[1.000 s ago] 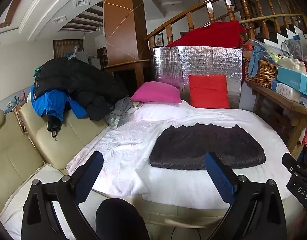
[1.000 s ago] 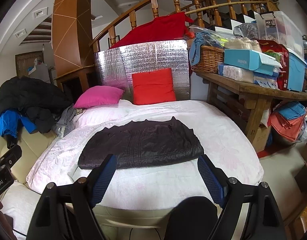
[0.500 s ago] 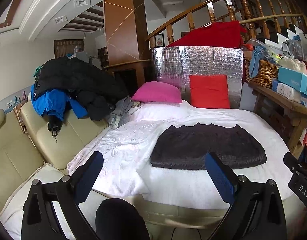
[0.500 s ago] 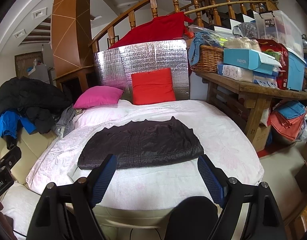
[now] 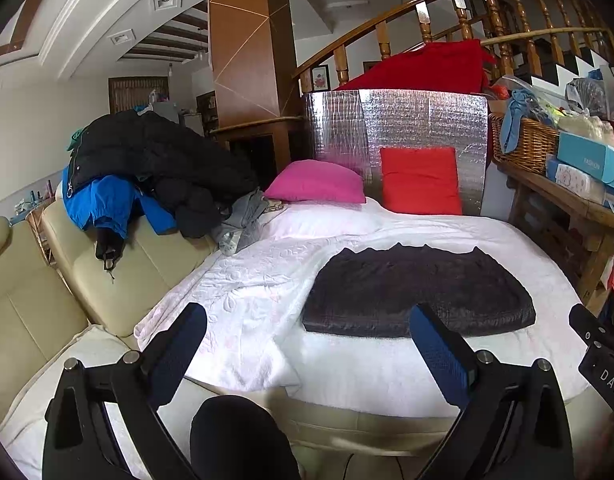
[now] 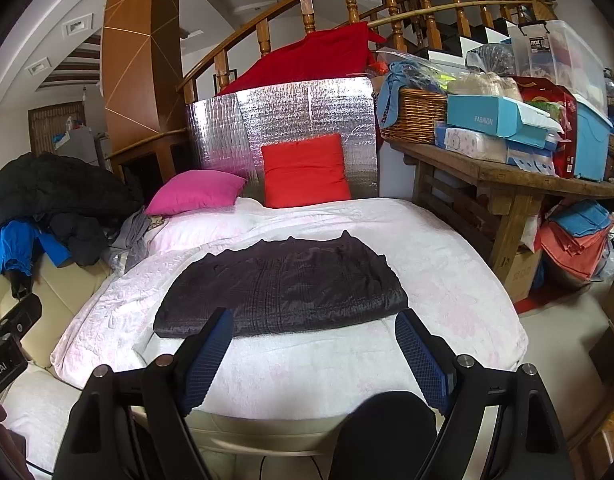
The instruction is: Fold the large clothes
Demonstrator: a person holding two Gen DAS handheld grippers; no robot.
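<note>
A dark folded garment (image 6: 281, 290) lies mid-bed (image 6: 447, 280) (white quilt, pillows at the far edge), both claws (image 5: 307, 340) (image 6: 313, 340) wide open, empty.

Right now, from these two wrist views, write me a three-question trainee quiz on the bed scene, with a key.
1. True or false: the left claw and the right claw are both open and hold nothing.
2. Which cushion leans upright against the silver foil panel? A) pink cushion B) red cushion C) neither
3. Fill in: the dark folded garment lies flat on the ______ bedspread.

Key: 1 true. 2 B; the pink one lies flat beside it. 3 white.
</note>
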